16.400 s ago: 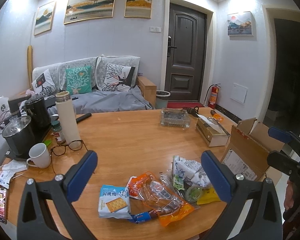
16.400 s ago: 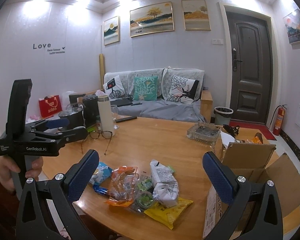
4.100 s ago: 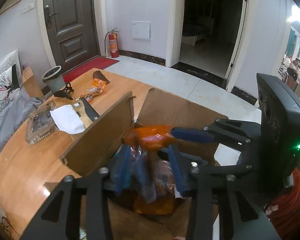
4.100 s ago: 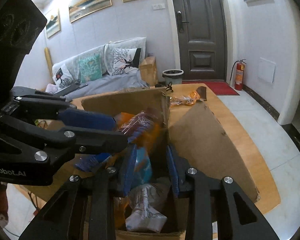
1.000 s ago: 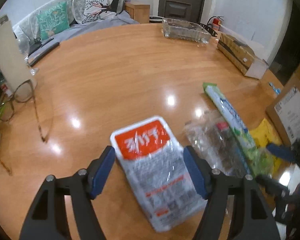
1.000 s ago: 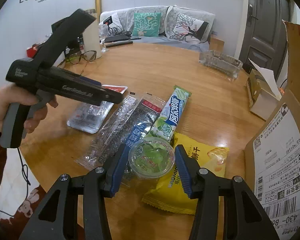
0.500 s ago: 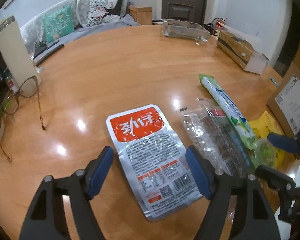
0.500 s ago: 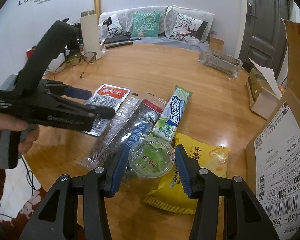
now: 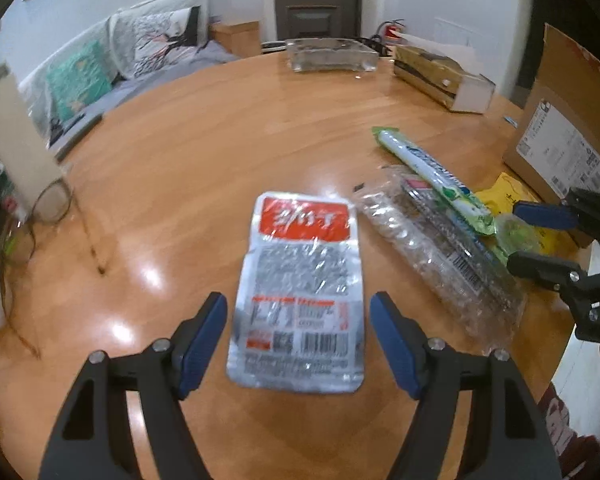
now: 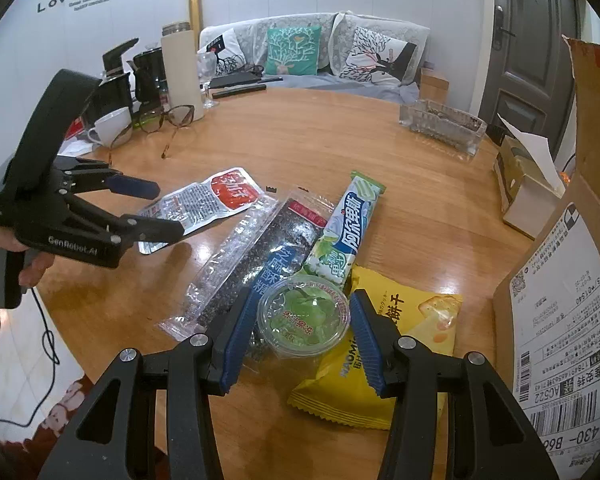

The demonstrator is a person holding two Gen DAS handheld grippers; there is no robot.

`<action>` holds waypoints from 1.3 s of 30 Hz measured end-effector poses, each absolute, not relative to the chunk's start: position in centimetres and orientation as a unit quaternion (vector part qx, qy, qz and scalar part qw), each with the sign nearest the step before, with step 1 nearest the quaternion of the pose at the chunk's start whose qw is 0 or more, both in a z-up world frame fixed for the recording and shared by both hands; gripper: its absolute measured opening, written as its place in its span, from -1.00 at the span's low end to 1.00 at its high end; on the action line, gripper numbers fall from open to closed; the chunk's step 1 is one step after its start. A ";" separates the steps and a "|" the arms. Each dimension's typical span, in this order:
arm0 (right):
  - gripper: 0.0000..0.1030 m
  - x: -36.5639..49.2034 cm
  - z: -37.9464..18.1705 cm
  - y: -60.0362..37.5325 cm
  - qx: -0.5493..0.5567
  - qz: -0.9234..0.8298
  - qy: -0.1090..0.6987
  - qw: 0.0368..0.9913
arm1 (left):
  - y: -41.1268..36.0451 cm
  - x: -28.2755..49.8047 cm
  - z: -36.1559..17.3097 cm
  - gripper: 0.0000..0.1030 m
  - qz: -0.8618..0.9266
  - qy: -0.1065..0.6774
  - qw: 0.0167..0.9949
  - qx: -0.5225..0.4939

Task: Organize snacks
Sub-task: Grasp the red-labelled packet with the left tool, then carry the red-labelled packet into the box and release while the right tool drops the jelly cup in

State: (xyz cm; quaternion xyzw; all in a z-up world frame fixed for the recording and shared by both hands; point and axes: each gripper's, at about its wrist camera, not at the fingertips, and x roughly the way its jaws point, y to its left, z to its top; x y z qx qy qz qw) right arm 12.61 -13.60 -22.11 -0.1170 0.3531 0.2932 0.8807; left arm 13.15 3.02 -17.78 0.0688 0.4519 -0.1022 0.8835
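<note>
Near the bench's (image 10: 420, 208) front edge, the right gripper (image 10: 303, 338) bracketed the green jelly cup (image 10: 303, 316), contact uncertain; the left gripper (image 9: 296, 344) stood wide open, straddling the flat silver-and-red pouch (image 9: 300, 292).

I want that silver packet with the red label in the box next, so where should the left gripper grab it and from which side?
Grip the silver packet by its near barcode end, sliding in low from the table edge. It lies flat between the open left gripper fingers, too wide and thin to pinch across, probably.
</note>
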 end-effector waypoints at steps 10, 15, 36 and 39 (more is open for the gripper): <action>-0.14 12.5 -22.1 -13.6 -0.119 0.298 0.352 0.879 | 3.1 14.0 -18.1 0.26 -0.109 0.457 0.881 0.050; -0.14 12.5 -22.1 -13.7 -0.115 0.300 0.351 0.879 | 3.7 13.3 -17.9 0.25 -0.109 0.448 0.887 0.036; -0.15 9.5 -13.1 -13.4 -0.096 0.339 0.269 0.896 | 3.4 7.2 -3.6 0.25 -0.108 0.317 0.941 0.055; -0.15 8.2 -10.2 -14.0 -0.097 0.342 0.243 0.903 | 1.9 6.1 0.1 0.25 -0.127 0.287 0.948 0.061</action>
